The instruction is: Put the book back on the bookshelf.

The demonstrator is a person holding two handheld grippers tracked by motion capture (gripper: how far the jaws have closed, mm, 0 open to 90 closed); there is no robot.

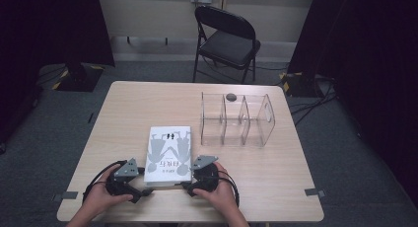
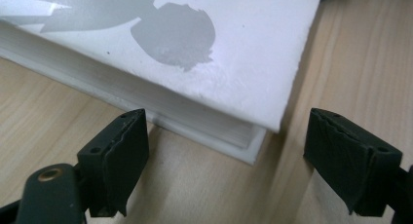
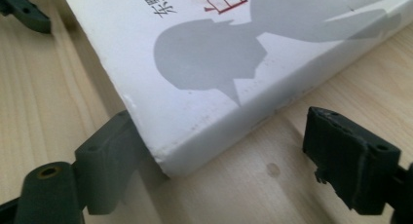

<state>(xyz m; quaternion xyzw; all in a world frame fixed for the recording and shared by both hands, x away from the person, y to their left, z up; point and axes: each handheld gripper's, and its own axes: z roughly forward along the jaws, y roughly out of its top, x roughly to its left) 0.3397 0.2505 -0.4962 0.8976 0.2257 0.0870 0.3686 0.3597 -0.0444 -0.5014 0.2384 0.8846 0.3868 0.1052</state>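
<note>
You set your left gripper [image 1: 146, 191] and right gripper [image 1: 184, 185] at the white paperback book's [image 1: 169, 153] near corners. Both grippers stood open, gripping nothing, on the pale wooden bench [image 1: 148, 103].

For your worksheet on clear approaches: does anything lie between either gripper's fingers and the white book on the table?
Nothing visible does. The left gripper and right gripper sit at the near corners of the book, each with bare table between fingers and book.

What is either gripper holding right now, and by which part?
Nothing held. The left gripper and right gripper each straddle a near corner of the white book, which lies flat on the table; both sets of jaws stand open.
</note>
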